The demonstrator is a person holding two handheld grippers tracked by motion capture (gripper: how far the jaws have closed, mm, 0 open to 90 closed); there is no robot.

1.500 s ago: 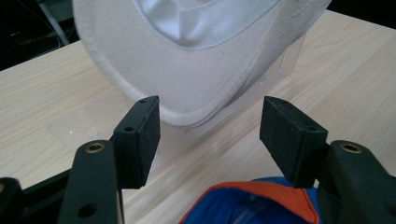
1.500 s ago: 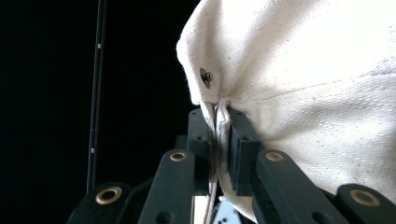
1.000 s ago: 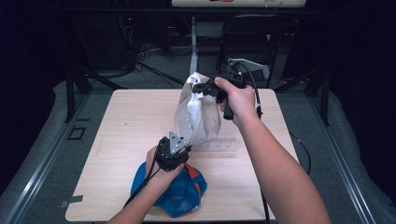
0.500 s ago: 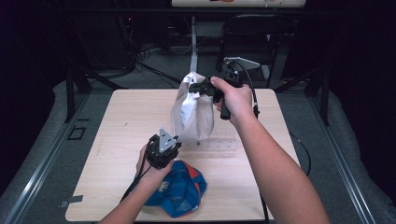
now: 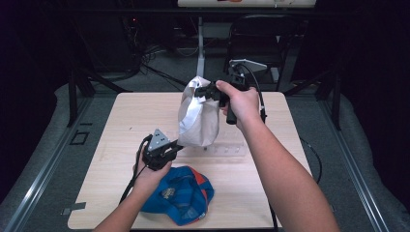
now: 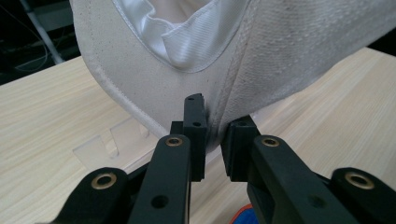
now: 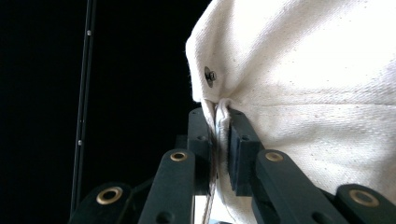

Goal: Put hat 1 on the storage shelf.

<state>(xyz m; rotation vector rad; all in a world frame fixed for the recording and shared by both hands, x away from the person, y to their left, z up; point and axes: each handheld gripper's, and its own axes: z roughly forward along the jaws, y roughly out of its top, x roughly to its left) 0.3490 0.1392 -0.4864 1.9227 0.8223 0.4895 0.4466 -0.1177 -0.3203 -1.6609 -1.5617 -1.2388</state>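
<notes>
A cream-white cap [image 5: 198, 121] hangs above the middle of the wooden table [image 5: 140, 116]. My right gripper [image 5: 205, 92] is shut on its top edge, and in the right gripper view the fabric [image 7: 317, 70] by a small metal stud is pinched in that gripper [image 7: 218, 116]. My left gripper [image 5: 175, 146] meets the cap's lower left edge. In the left gripper view the stitched rim [image 6: 289, 51] runs between the jaws of that gripper [image 6: 215, 126], which are closed on it. A blue cap with orange trim [image 5: 181, 193] lies on the table by my left forearm.
A clear slotted plastic strip [image 5: 227, 150] lies flat on the table under the white cap, also seen as a clear strip [image 6: 112, 142]. Dark floor, cables and a chair frame [image 5: 261, 29] sit beyond the table's far edge.
My left gripper moved left off the blue cap, staying at the white cap's lower edge. The white cap's bottom swung left with it. The right hand barely shifted.
</notes>
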